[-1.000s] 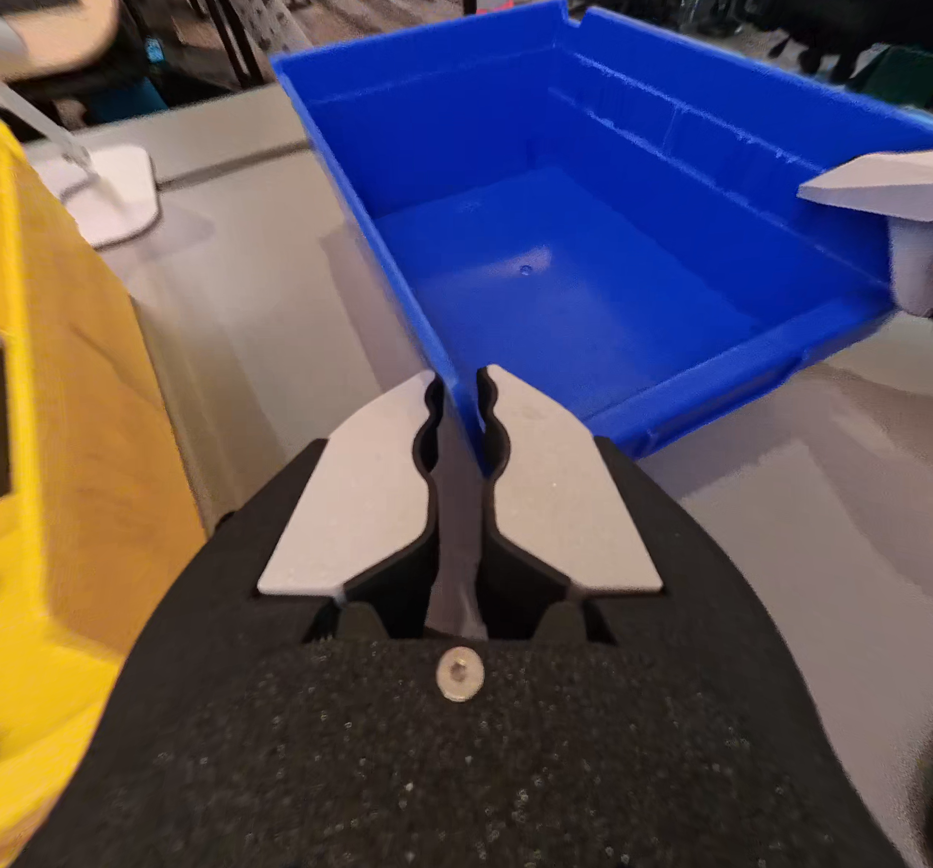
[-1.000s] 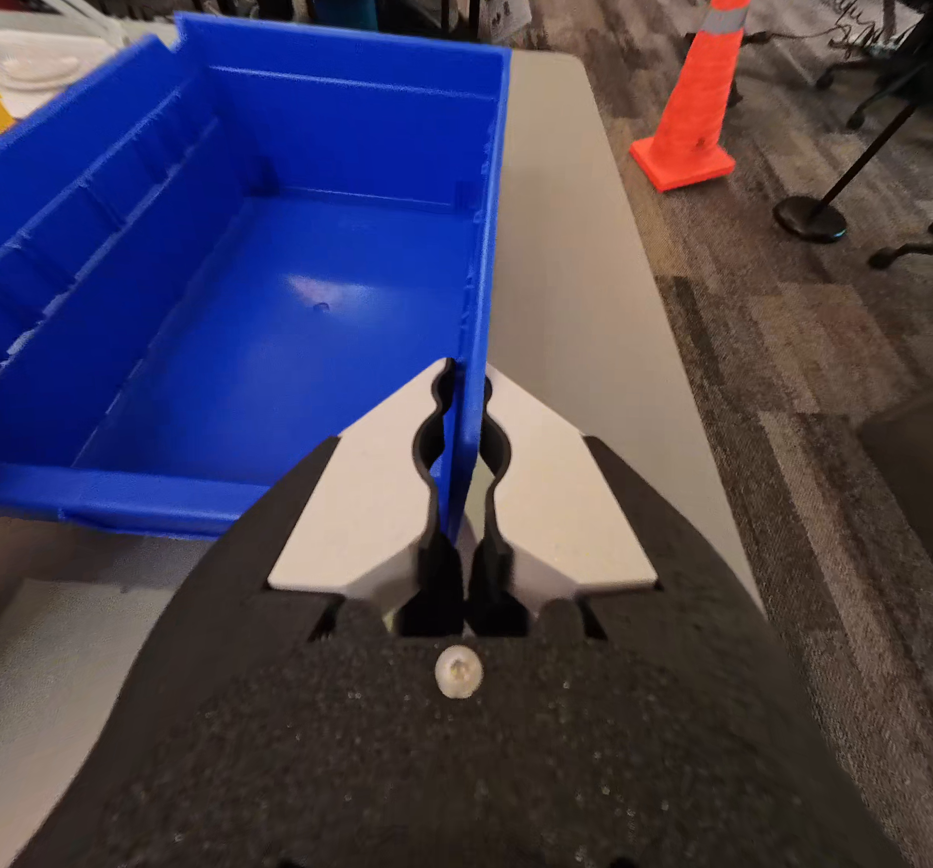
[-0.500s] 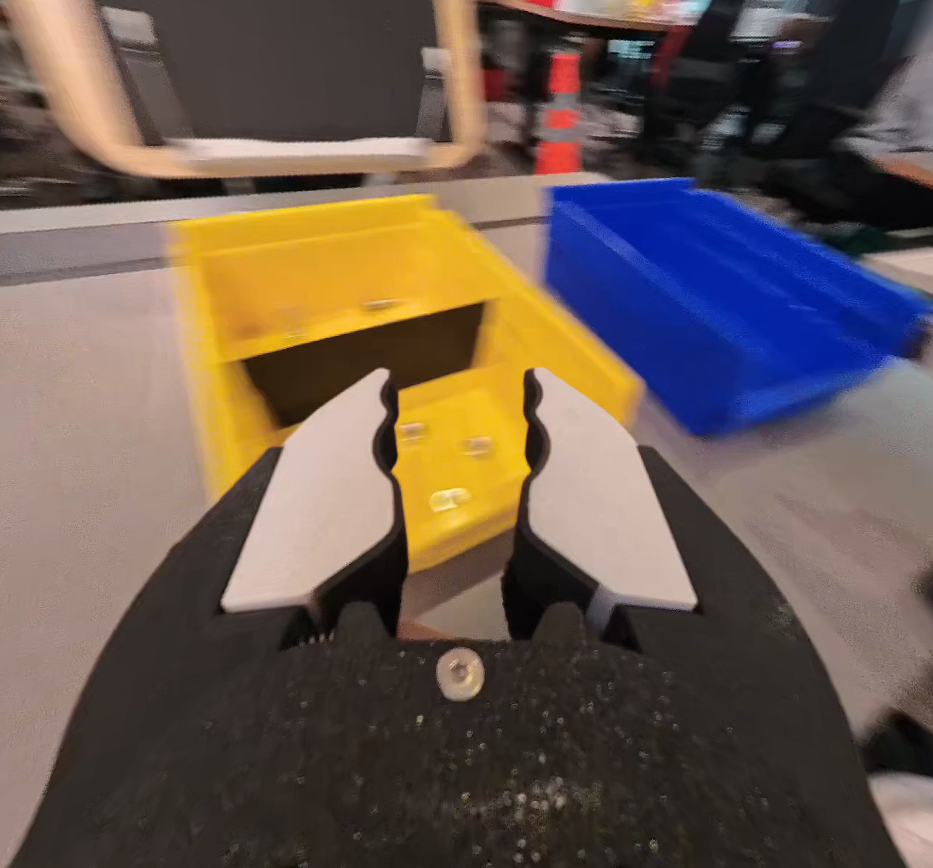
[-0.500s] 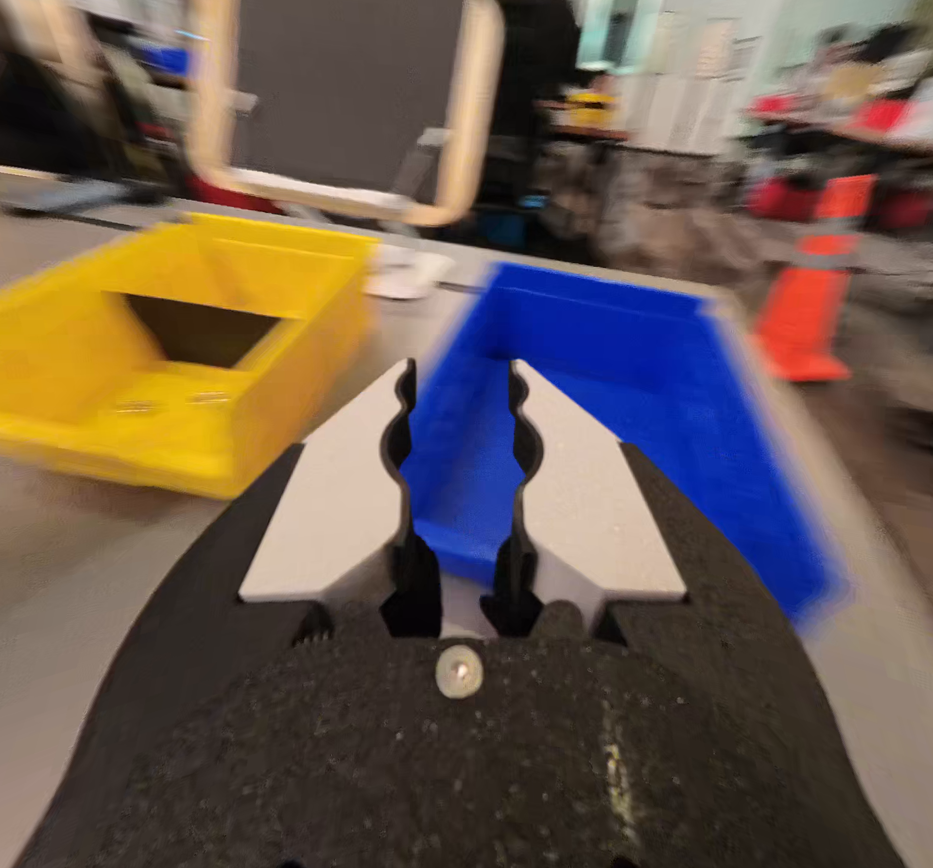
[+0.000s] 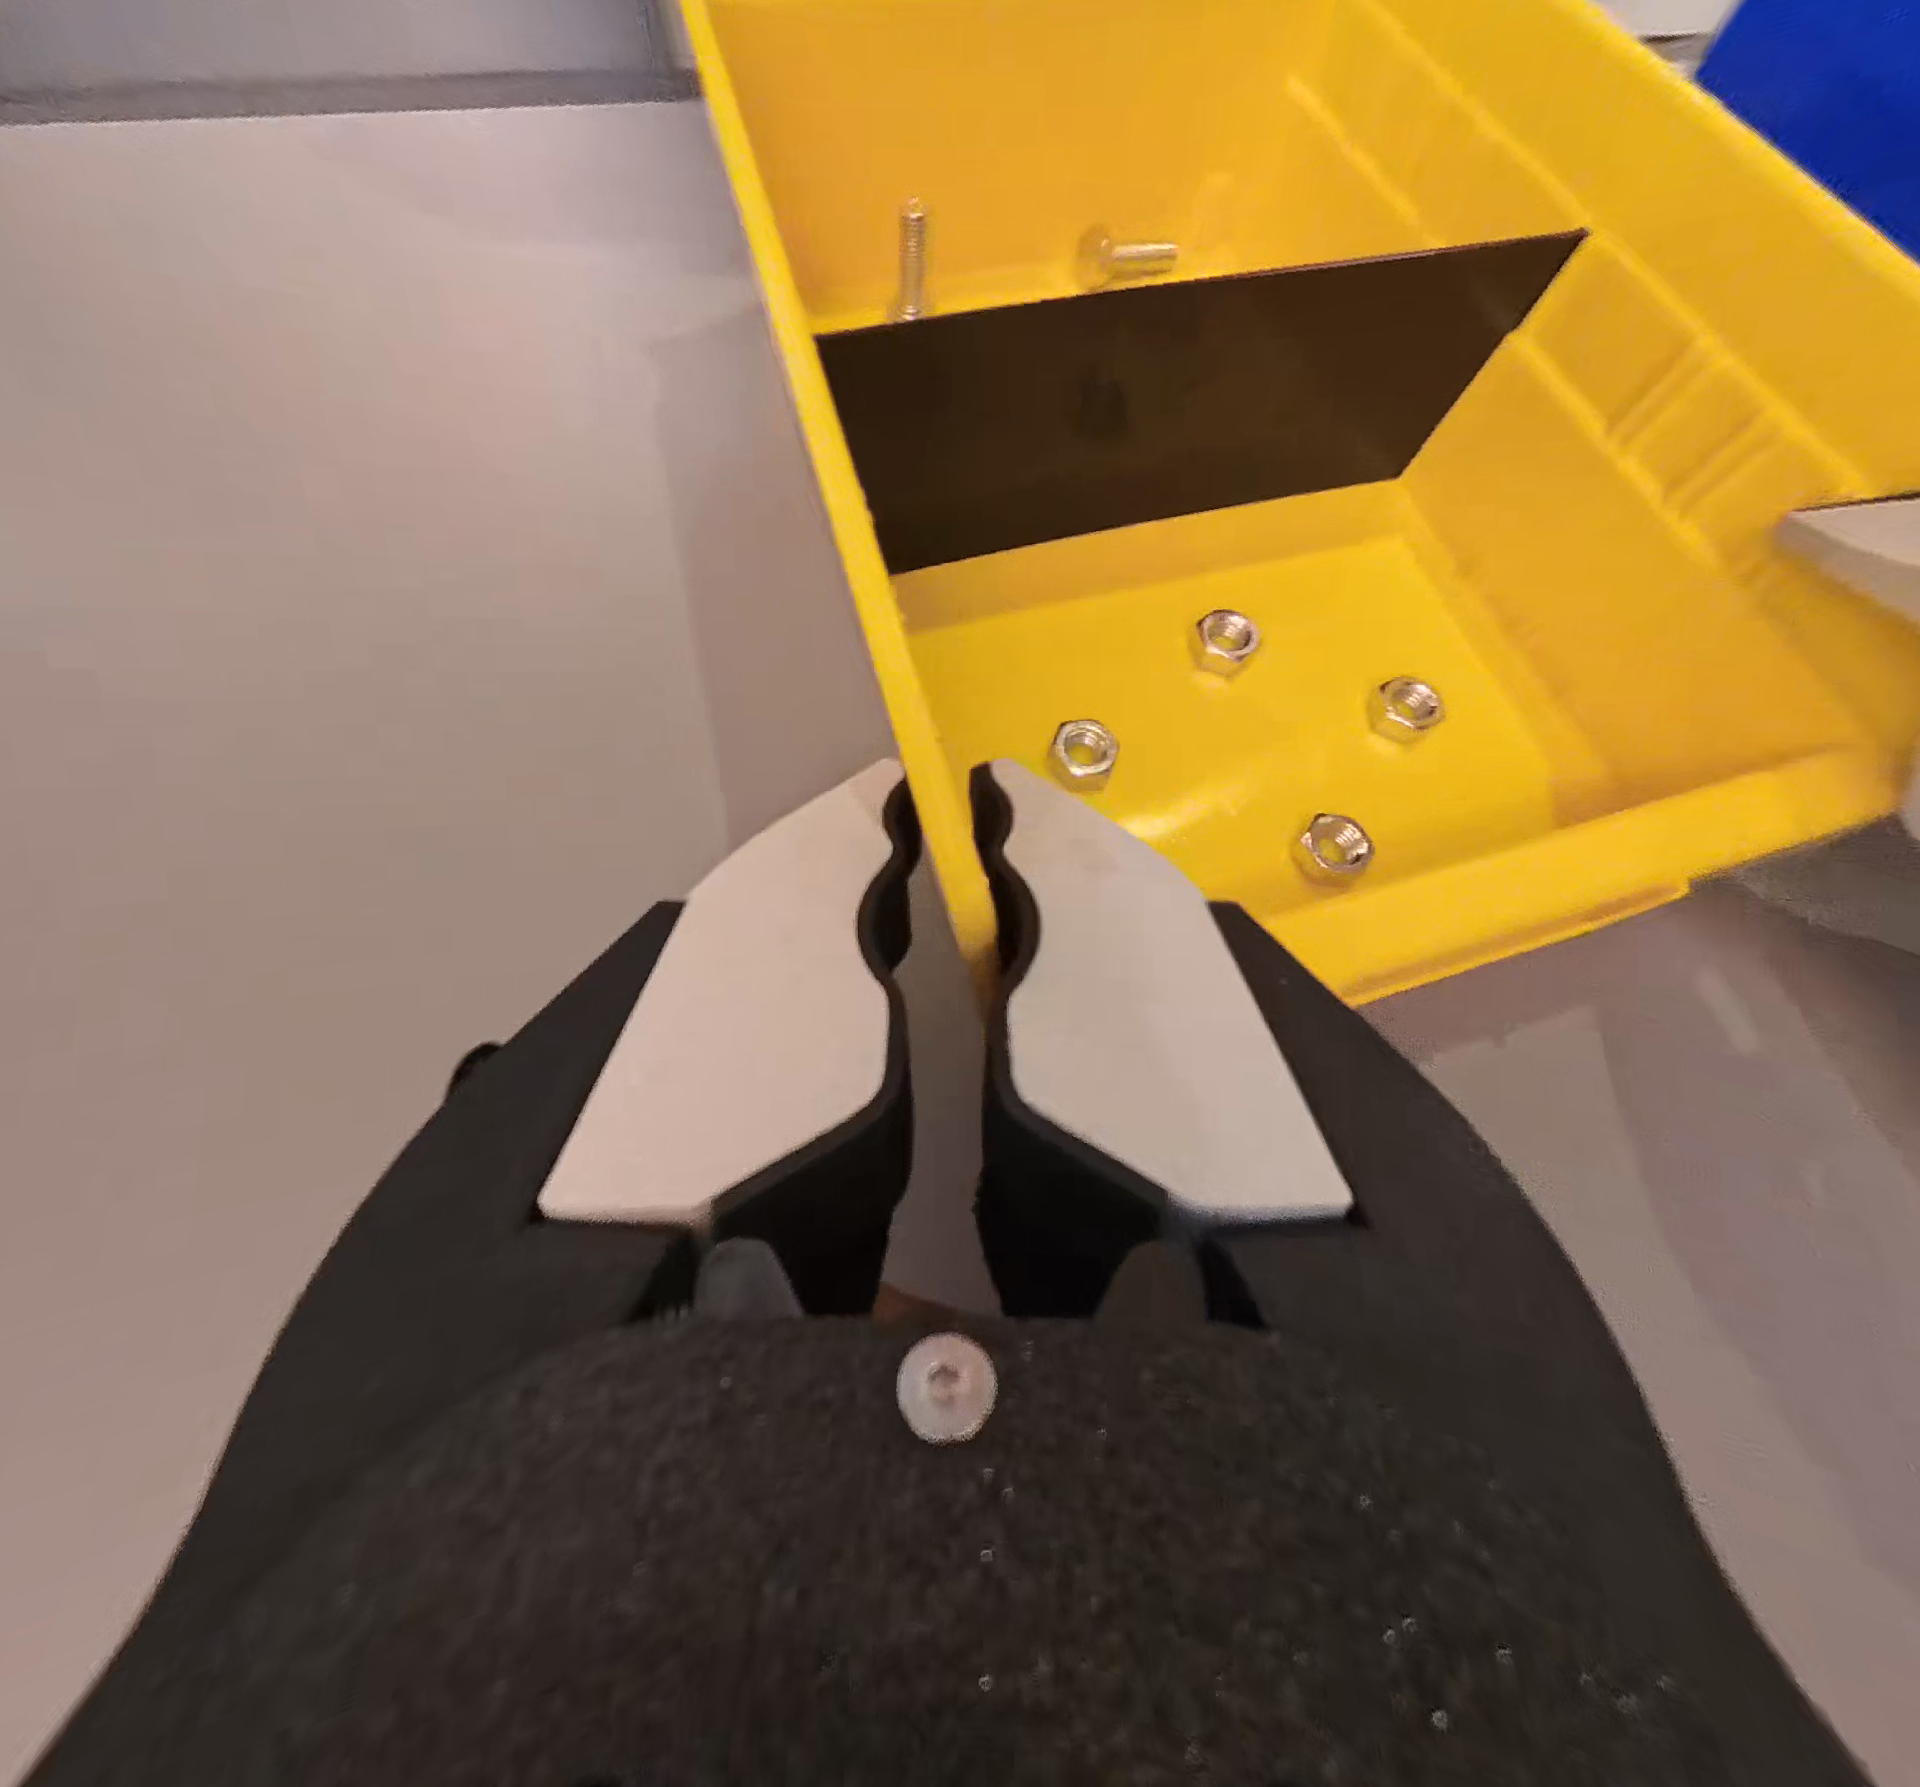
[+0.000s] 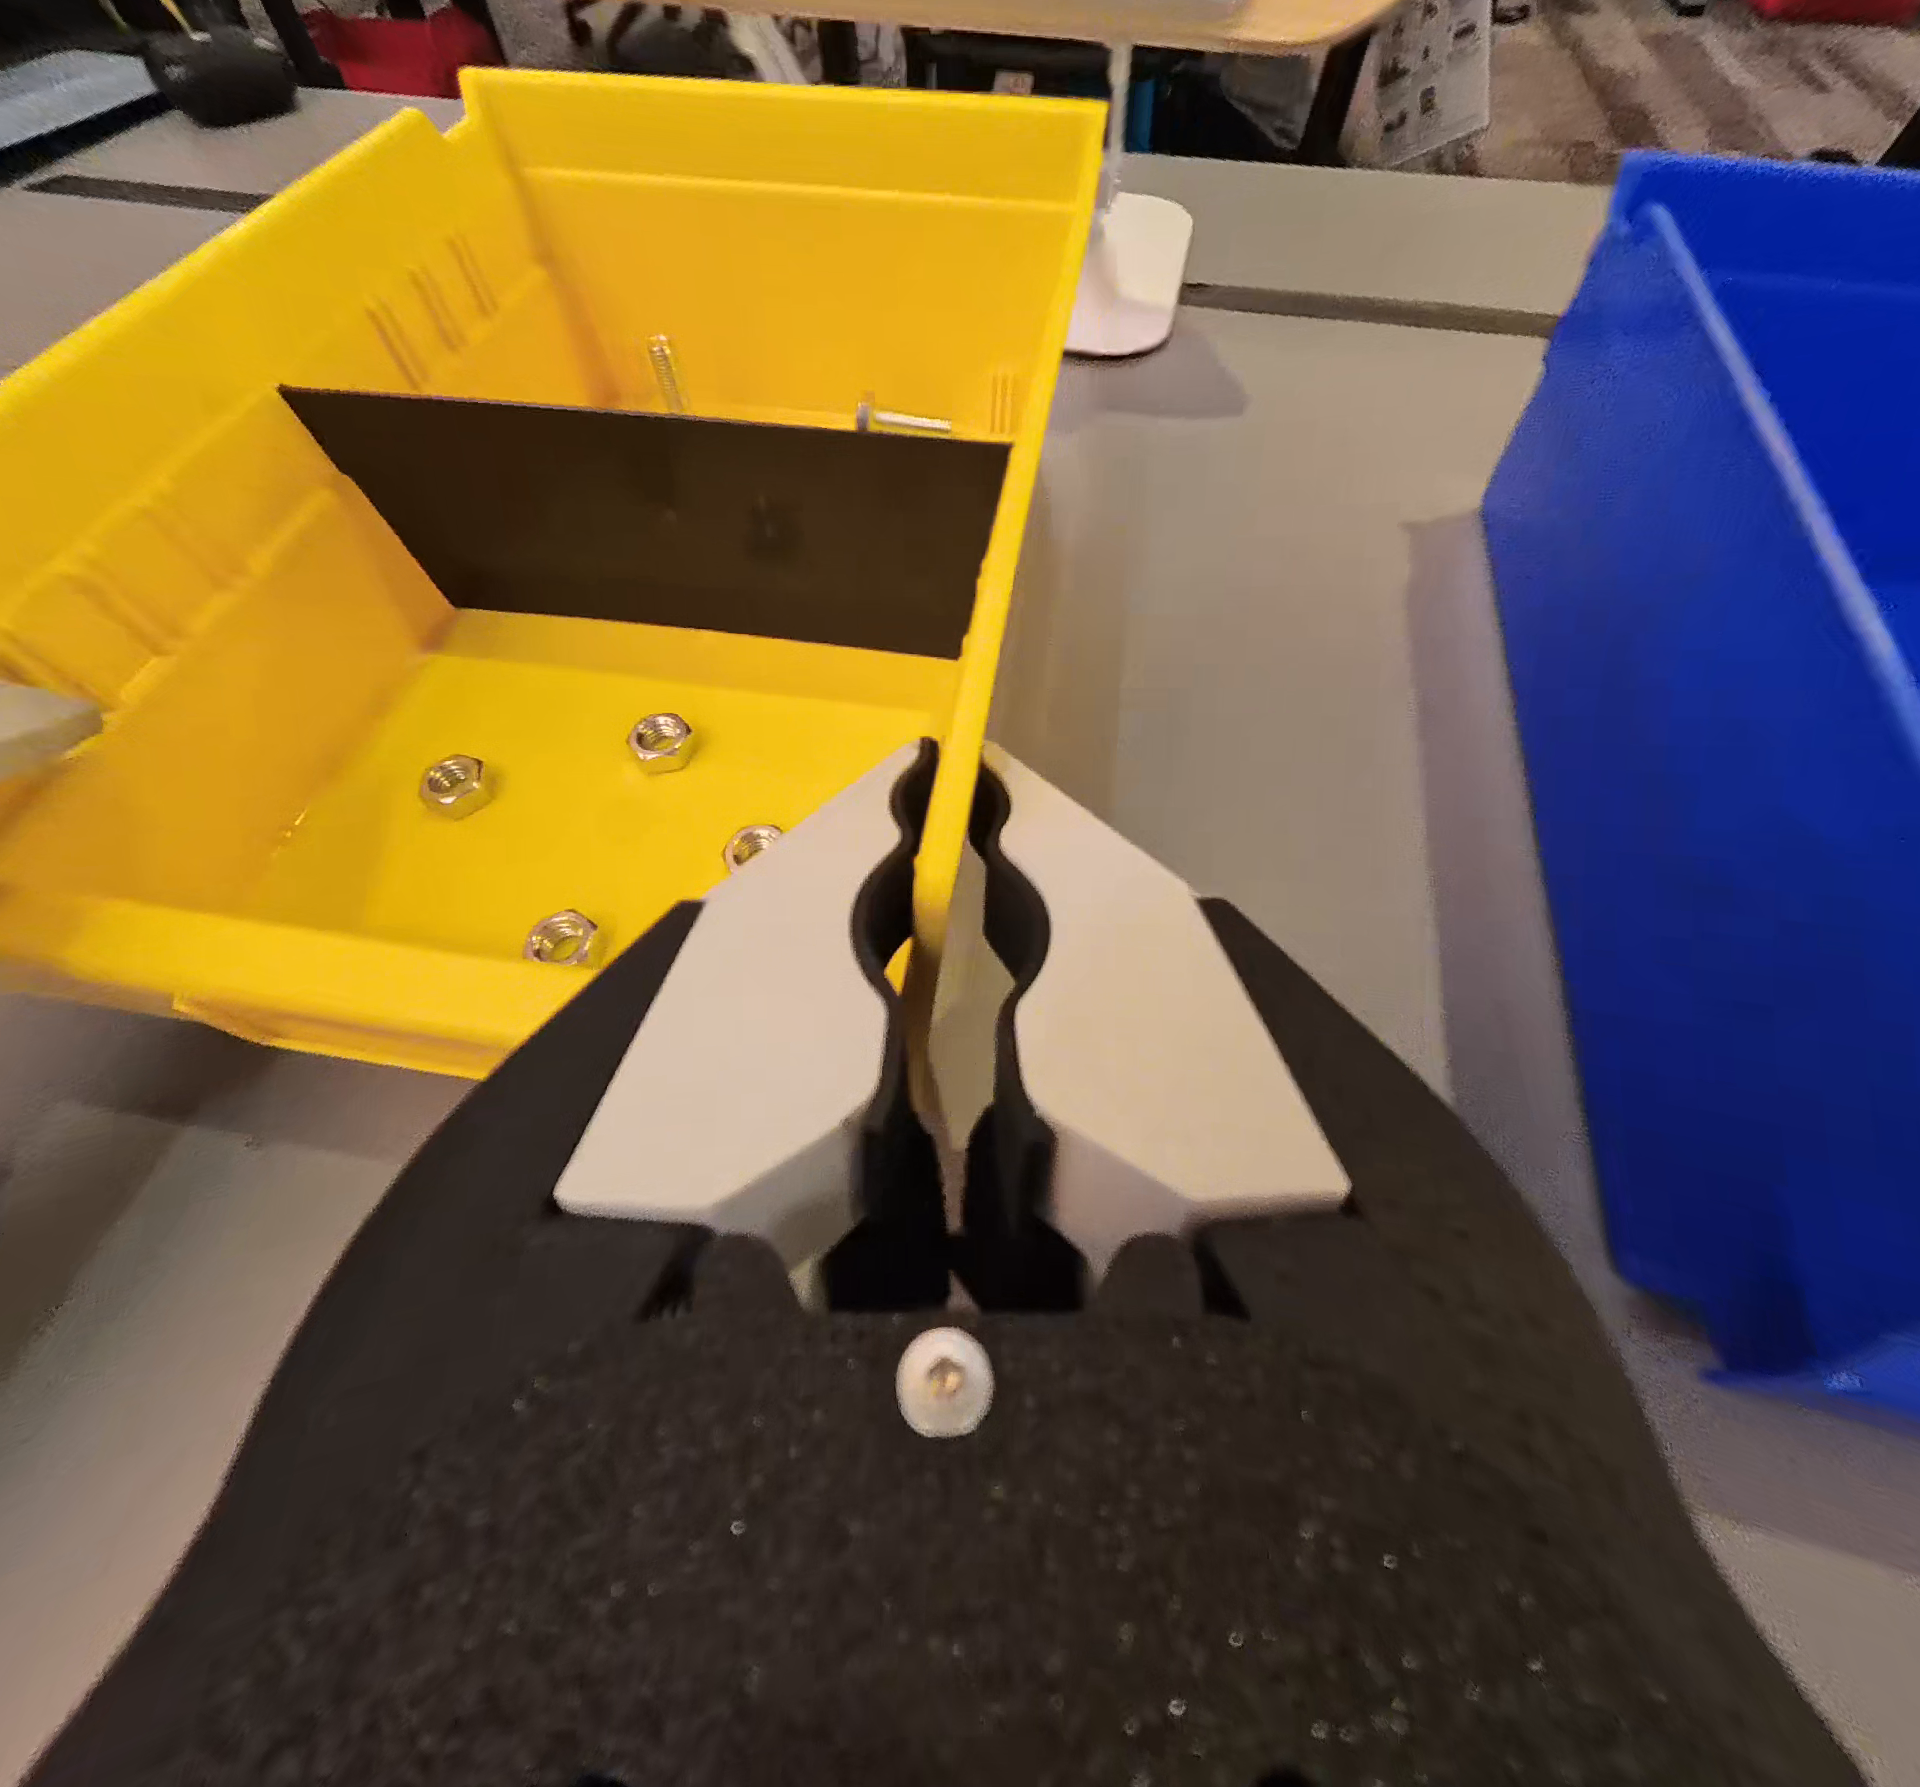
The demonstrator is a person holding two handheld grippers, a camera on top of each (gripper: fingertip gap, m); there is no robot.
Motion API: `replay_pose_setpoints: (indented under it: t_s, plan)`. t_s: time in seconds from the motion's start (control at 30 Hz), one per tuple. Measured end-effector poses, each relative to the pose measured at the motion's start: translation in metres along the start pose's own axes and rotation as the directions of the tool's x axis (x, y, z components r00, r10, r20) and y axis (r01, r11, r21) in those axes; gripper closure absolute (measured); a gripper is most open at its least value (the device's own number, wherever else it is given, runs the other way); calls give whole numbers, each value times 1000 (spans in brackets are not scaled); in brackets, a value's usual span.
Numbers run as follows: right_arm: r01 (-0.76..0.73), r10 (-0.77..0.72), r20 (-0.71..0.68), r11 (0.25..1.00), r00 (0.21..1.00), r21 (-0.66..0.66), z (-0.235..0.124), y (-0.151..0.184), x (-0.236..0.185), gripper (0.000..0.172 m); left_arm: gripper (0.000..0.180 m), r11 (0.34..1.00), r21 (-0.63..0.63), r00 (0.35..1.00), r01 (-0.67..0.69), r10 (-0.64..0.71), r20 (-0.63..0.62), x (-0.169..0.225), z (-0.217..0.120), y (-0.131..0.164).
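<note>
Left wrist view: yellow bin on grey table, L side wall clamped by left gripper near front corner. R wall pinched likewise by right gripper. Four hex nuts in front compartment, black divider behind, blue bin beside.

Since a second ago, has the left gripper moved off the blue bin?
Yes. The left gripper left the blue bin and went leftward along the table; its fingers now clamp the yellow bin wall.
</note>
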State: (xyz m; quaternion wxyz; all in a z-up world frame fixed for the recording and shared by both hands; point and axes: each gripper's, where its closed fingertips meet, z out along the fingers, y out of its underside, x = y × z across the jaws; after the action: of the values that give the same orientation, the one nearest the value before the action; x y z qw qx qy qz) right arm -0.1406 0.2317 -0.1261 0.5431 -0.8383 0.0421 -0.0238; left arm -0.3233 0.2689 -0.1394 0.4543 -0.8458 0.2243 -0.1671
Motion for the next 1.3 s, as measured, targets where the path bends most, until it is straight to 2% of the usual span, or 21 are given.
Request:
replay_pose_setpoints:
  t_s: [0.1,0.2,0.3,0.4,0.5,0.57,0.67,0.7,0.77,0.87,0.97,1.1,1.23,1.3]
  plan:
    - [36,-36,6,999,999,33,6,-13,-50,167,176,1000,9,997,10,-10,76,-48,-14,-2]
    - [71,-75,54,995,996,73,20,-28,-118,165,177,999,36,990,17,-22,142,-114,-39,-6]
    - [76,-82,114,995,990,59,36,-31,-187,165,177,998,42,977,39,-47,210,-181,-65,-3]
    - [97,-103,128,994,986,48,47,-30,-239,165,177,998,34,968,60,-67,243,-232,-81,9]
    - [98,-100,129,995,987,21,58,-21,-267,164,177,995,19,966,101,-103,236,-262,-81,23]
    - [62,-69,162,997,984,48,59,-22,-274,161,177,986,52,966,156,-163,201,-272,-78,20]
    - [123,-135,267,990,954,62,51,-19,-280,149,175,955,124,946,268,-285,156,-277,-75,16]
    - [150,-159,296,987,942,55,45,-17,-278,139,171,945,141,939,295,-314,143,-276,-75,15]
    - [221,-215,362,975,907,26,24,-8,-269,128,155,933,164,928,320,-343,143,-274,-79,13]
    - [319,-271,482,948,833,-17,-20,10,-240,127,149,930,239,919,280,-331,212,-273,-97,2]
    - [336,-304,504,941,808,28,-56,14,-180,126,148,901,381,904,209,-326,275,-262,-125,-16]
    - [222,-227,430,973,874,62,-84,6,-71,126,148,885,442,931,144,-273,242,-210,-134,-31]
    - [121,-161,252,979,954,165,-108,-12,50,126,148,942,337,972,9,-87,218,-140,-110,-10]
    - [68,-97,119,971,988,229,-119,-14,109,126,148,954,298,992,22,-58,113,-105,-96,-1]
